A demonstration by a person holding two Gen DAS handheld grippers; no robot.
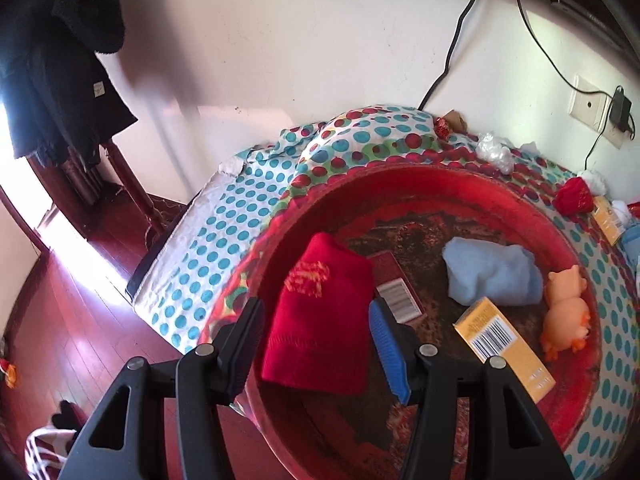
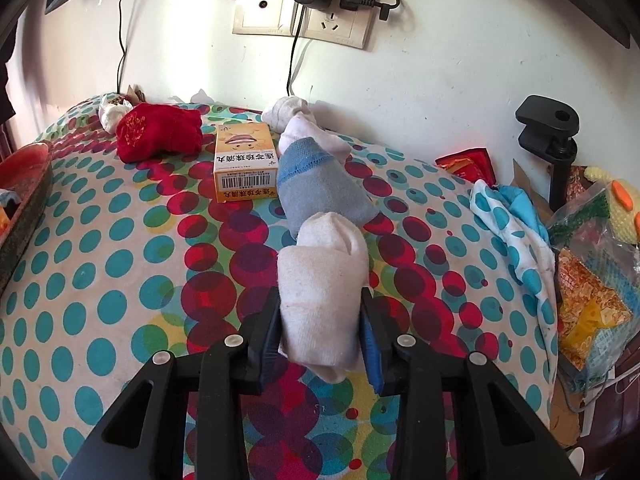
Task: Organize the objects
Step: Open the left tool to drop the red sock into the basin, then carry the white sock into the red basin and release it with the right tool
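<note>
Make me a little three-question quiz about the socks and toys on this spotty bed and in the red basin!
1. True or false: the right gripper has its jaws closed on a rolled white sock.
2. Which toy lies in the red basin? A) orange pig B) green frog C) black car
3. Fill in: the left gripper hangs with open jaws above the red ____.

Key
1. True; the sock sits squeezed between both pads.
2. A; the orange pig toy lies beside the light blue sock and an orange box.
3. Sock; the jaws do not press it.
</note>
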